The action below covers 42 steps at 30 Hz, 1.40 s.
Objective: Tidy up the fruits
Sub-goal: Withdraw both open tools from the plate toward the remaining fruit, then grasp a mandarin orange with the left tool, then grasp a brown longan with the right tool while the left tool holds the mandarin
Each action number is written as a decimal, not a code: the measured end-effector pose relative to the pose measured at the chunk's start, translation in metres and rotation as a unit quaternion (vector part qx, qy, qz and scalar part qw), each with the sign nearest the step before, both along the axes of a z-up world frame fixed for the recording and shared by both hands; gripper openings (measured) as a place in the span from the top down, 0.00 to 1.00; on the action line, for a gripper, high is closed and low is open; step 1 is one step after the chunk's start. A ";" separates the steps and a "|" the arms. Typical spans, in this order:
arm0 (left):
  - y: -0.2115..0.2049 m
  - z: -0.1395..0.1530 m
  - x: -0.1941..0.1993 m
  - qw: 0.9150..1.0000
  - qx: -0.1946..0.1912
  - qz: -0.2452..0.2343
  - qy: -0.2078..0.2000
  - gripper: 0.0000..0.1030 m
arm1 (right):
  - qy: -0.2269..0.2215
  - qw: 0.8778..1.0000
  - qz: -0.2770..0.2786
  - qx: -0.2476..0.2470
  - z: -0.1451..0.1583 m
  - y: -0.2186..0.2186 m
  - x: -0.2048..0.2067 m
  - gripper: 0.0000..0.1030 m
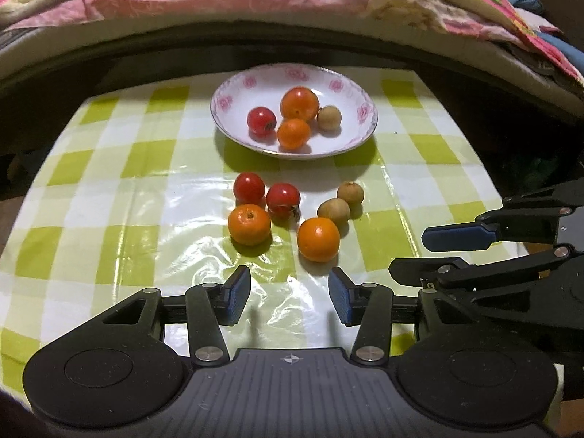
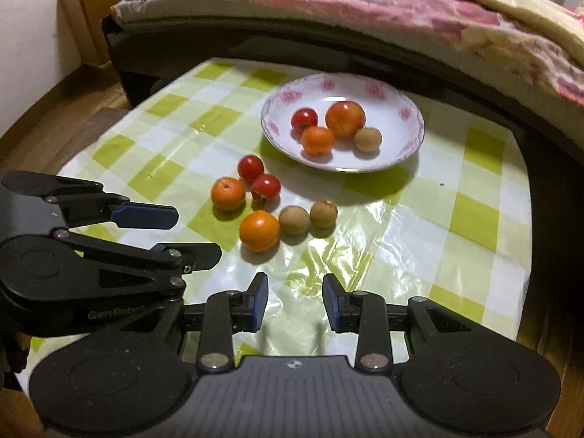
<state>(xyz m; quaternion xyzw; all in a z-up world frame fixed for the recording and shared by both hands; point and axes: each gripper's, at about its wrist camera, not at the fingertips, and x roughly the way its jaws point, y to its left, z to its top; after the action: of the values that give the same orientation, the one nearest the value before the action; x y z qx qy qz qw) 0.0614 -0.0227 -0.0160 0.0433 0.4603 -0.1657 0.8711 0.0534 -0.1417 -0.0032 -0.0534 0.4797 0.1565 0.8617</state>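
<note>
Left view: my left gripper (image 1: 290, 297) gapes empty over glossy checked cloth (image 1: 109, 197); round fruits (image 1: 283, 215) lie ahead, before the floral plate (image 1: 233, 87).

Right view: my right gripper (image 2: 295, 301) is parted, empty; "GenRobot" marks the other gripper.

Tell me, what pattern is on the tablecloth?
Green and white checks on the tablecloth, clearest in the left wrist view.

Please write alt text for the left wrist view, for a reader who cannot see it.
A white plate on a green checked tablecloth holds four small fruits; six more lie loose in front of it. The left gripper hangs open and empty below them, the right gripper at the right edge.
</note>
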 end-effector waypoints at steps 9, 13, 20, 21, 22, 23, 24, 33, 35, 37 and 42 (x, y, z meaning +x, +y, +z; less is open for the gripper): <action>-0.001 -0.001 0.009 1.000 -0.017 -0.012 -0.002 0.40 | 0.009 1.000 -0.010 -0.003 -0.011 -0.013 0.019 0.66; -0.007 -0.006 0.012 0.999 -0.019 -0.027 0.001 0.40 | 0.001 1.000 -0.014 -0.007 -0.007 -0.020 0.026 0.66; -0.022 -0.016 0.022 0.999 -0.019 -0.045 0.006 0.41 | 0.006 1.000 -0.027 -0.012 -0.008 -0.032 0.038 0.65; -0.024 -0.017 0.024 0.999 -0.019 -0.046 0.005 0.41 | 0.007 0.999 -0.030 -0.010 -0.008 -0.034 0.040 0.65; -0.026 -0.019 0.025 0.999 -0.017 -0.047 0.005 0.41 | 0.007 0.999 -0.032 -0.008 -0.007 -0.035 0.040 0.65; -0.027 -0.020 0.026 0.999 -0.016 -0.048 0.005 0.41 | 0.006 0.999 -0.033 -0.006 -0.006 -0.037 0.041 0.65; -0.028 -0.021 0.028 0.999 -0.015 -0.047 0.005 0.41 | 0.006 0.999 -0.034 -0.005 -0.005 -0.037 0.040 0.65; -0.034 -0.026 0.032 0.999 -0.009 -0.044 -0.008 0.53 | 0.010 0.999 -0.038 0.000 -0.006 -0.043 0.041 0.65; -0.034 -0.025 0.031 0.999 -0.005 -0.045 -0.011 0.60 | 0.009 0.999 -0.037 0.003 -0.006 -0.042 0.043 0.65; -0.032 -0.025 0.030 0.999 -0.010 -0.044 -0.008 0.61 | 0.008 0.999 -0.036 0.003 -0.006 -0.041 0.045 0.65; -0.029 -0.023 0.024 0.999 -0.009 -0.046 -0.005 0.61 | 0.009 0.999 -0.033 0.005 -0.008 -0.039 0.052 0.65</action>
<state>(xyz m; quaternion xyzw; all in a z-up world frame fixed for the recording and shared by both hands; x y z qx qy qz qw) 0.0850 -0.0519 -0.0387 0.0578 0.4523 -0.2097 0.8650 0.1053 -0.1804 -0.0113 -0.0319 0.4880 0.1305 0.8625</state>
